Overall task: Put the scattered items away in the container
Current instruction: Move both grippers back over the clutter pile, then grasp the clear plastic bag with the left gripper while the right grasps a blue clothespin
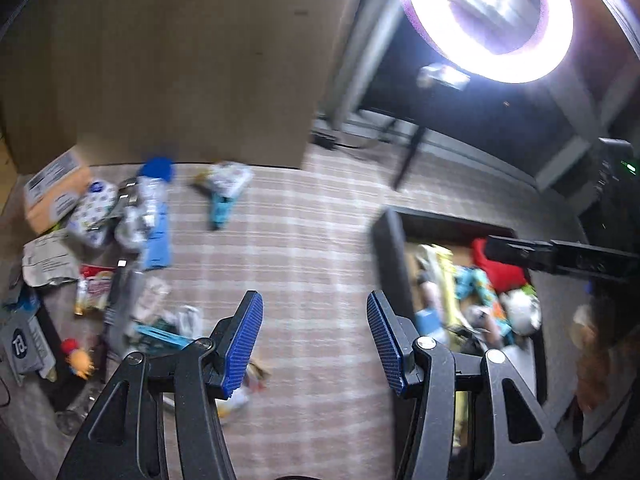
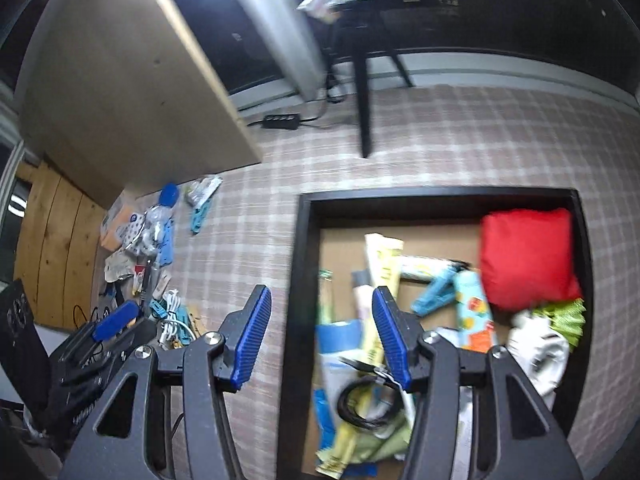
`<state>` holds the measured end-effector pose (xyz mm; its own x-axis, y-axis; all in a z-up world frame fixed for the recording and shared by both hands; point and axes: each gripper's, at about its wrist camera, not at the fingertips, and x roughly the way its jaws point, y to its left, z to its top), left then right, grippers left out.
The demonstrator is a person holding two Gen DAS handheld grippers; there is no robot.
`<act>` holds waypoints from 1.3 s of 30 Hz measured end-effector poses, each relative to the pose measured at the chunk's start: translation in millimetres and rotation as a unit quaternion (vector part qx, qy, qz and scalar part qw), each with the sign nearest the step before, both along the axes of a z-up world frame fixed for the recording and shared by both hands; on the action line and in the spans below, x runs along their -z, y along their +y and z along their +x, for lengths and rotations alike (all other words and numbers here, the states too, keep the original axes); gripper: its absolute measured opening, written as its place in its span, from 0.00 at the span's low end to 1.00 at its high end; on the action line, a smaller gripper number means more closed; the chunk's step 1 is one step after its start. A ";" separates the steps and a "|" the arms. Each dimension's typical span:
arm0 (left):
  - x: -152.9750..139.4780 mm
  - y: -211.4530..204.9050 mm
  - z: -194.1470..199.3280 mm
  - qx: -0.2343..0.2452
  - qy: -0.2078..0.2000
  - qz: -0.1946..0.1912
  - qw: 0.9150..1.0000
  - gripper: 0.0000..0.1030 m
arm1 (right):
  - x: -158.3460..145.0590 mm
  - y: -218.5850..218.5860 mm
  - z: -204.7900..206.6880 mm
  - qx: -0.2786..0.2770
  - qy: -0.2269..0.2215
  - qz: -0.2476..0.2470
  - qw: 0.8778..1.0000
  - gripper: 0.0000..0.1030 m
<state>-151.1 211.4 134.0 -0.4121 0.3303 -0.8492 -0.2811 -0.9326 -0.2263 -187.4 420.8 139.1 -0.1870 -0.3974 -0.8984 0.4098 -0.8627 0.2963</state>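
My left gripper [image 1: 315,344] is open above the bare checked carpet, with nothing between its blue pads. To its left lie the scattered items: a clear bottle with a blue cap [image 1: 154,196], a patterned packet [image 1: 90,212], a light-blue clip [image 1: 220,208] and several wrappers. The black-walled container [image 1: 386,240] is on its right. My right gripper [image 2: 322,338] is also open and empty, straddling the left wall of the container [image 2: 304,240]. Inside the container lie a red pouch [image 2: 526,258], yellow packets [image 2: 382,264] and a coiled black cable [image 2: 356,404].
A tall wooden panel [image 2: 132,80] stands behind the pile. A black tripod leg [image 2: 364,112] and a power strip [image 2: 280,121] sit on the carpet beyond the container. A bright ring light [image 1: 488,16] glares at upper right. A cardboard box [image 1: 52,196] lies at far left.
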 end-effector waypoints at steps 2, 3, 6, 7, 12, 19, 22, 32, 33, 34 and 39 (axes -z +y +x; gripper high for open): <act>7.0 -17.2 -12.7 -0.022 -0.002 -0.008 1.000 0.50 | 0.7 -16.7 1.8 -0.012 0.001 -0.006 1.000 0.50; 9.7 -25.1 -18.6 -0.030 -0.001 -0.008 1.000 0.50 | 1.4 -26.8 2.5 -0.018 0.000 -0.010 1.000 0.50; 18.7 -45.3 -38.7 -0.044 -0.003 -0.019 0.999 0.50 | 5.4 -51.9 2.6 -0.029 -0.007 -0.017 0.999 0.50; 21.9 -50.1 -46.7 -0.043 0.000 -0.030 0.999 0.50 | 8.2 -61.4 2.3 -0.032 -0.014 -0.021 0.999 0.50; 34.1 -61.1 -75.1 -0.030 0.012 -0.079 0.996 0.45 | 27.1 -118.3 -3.3 -0.056 -0.036 -0.021 0.998 0.50; 47.1 -69.8 -105.9 0.007 0.015 -0.103 0.995 0.45 | 63.5 -195.0 -14.4 -0.078 -0.061 -0.008 0.995 0.50; 52.5 -70.1 -114.0 0.016 0.015 -0.118 0.993 0.46 | 80.2 -223.2 -21.0 -0.084 -0.070 0.001 0.994 0.49; 80.1 -73.0 -135.0 0.017 -0.010 -0.140 0.990 0.47 | 113.4 -263.3 -29.7 -0.093 -0.077 0.042 0.992 0.42; 81.6 -74.0 -136.6 0.016 -0.013 -0.138 0.990 0.44 | 115.0 -266.0 -30.4 -0.094 -0.076 0.045 0.992 0.42; 83.2 -74.8 -138.1 0.015 -0.017 -0.136 0.990 0.44 | 116.2 -268.2 -30.8 -0.094 -0.074 0.049 0.992 0.42; 91.3 -74.3 -143.1 0.015 -0.029 -0.134 0.990 0.36 | 118.9 -283.4 -28.4 -0.110 -0.057 0.071 0.990 0.42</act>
<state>-294.2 137.1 42.7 -0.3541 0.1011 -0.9297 -0.3031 -0.9529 0.0118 -215.8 137.3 20.1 -0.0046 -0.2853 -0.9584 0.5631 -0.7928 0.2333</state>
